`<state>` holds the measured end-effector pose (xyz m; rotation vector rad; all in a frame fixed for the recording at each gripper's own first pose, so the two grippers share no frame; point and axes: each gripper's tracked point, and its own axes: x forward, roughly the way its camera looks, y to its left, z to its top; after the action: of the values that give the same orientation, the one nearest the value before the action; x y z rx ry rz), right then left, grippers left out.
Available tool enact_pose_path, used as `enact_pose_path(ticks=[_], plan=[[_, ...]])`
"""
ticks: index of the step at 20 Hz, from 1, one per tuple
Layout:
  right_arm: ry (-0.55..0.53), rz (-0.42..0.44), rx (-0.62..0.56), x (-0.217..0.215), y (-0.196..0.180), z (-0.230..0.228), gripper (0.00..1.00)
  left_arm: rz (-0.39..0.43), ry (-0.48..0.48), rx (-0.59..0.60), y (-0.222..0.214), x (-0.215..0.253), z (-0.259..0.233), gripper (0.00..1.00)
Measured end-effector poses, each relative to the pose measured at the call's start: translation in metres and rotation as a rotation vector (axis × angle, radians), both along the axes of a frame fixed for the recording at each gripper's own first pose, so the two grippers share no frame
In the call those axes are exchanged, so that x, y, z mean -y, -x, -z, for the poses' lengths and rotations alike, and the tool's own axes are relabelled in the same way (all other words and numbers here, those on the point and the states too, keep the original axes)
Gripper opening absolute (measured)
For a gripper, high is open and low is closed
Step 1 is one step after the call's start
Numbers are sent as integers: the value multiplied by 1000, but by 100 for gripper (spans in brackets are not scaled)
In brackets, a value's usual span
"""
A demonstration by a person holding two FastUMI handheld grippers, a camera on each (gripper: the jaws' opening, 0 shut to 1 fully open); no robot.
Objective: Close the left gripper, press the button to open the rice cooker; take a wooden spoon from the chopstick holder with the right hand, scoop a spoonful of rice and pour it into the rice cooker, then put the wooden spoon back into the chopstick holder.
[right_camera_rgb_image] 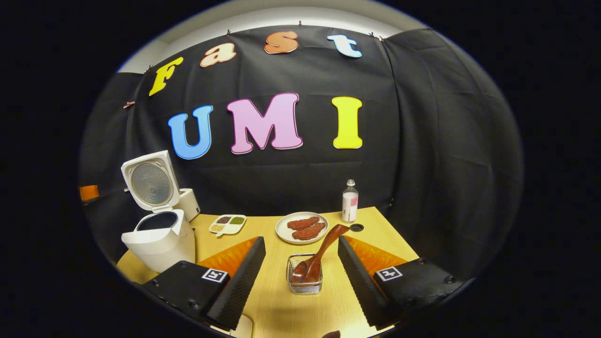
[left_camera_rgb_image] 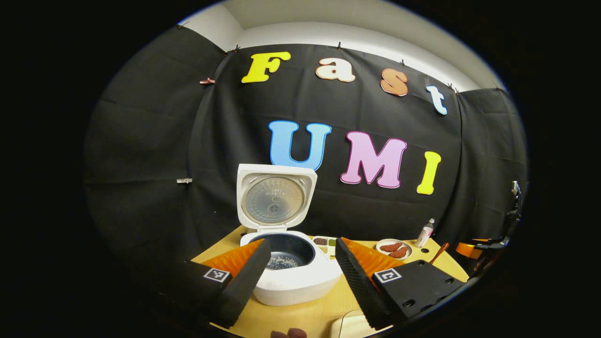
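Observation:
The white rice cooker [left_camera_rgb_image: 293, 277] stands with its lid [left_camera_rgb_image: 275, 197] raised upright, and some rice lies in its dark inner pot [left_camera_rgb_image: 286, 253]. My left gripper [left_camera_rgb_image: 303, 270] is open, its fingers either side of the cooker's front. In the right gripper view the cooker [right_camera_rgb_image: 159, 239] stands at the left with its lid up. The wooden spoon [right_camera_rgb_image: 319, 256] leans in the wire chopstick holder [right_camera_rgb_image: 304, 279], handle pointing up and right. My right gripper [right_camera_rgb_image: 300, 270] is open, and the holder stands between its fingers without touching them.
A divided dish of grains [right_camera_rgb_image: 227, 224] sits beside the cooker. A white plate with reddish-brown pieces [right_camera_rgb_image: 302, 227] and a small bottle [right_camera_rgb_image: 350, 201] stand at the back of the wooden table [right_camera_rgb_image: 277, 310]. The black cloth wall closes the back and right.

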<state>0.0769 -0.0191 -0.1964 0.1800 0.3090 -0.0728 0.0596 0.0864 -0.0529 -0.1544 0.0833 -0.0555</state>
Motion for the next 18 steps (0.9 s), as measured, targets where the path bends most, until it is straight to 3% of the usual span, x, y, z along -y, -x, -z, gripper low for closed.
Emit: enact_pose_path(ticks=[6, 10, 14, 16, 18], plan=[[-27, -45, -98, 13, -50, 88, 97, -21, 7, -55, 37, 14, 29, 95], [-49, -53, -119, 18, -77, 121, 96, -34, -23, -89, 50, 24, 45, 95], [-115, -71, -137, 10, -94, 143, 69, -26, -34, -120, 54, 37, 55, 95], [-93, -82, -128, 9, -98, 145, 40, -25, -45, -131, 54, 43, 60, 95], [-51, -86, -107, 10, -97, 139, 34, -17, -62, -146, 56, 49, 65, 95]])
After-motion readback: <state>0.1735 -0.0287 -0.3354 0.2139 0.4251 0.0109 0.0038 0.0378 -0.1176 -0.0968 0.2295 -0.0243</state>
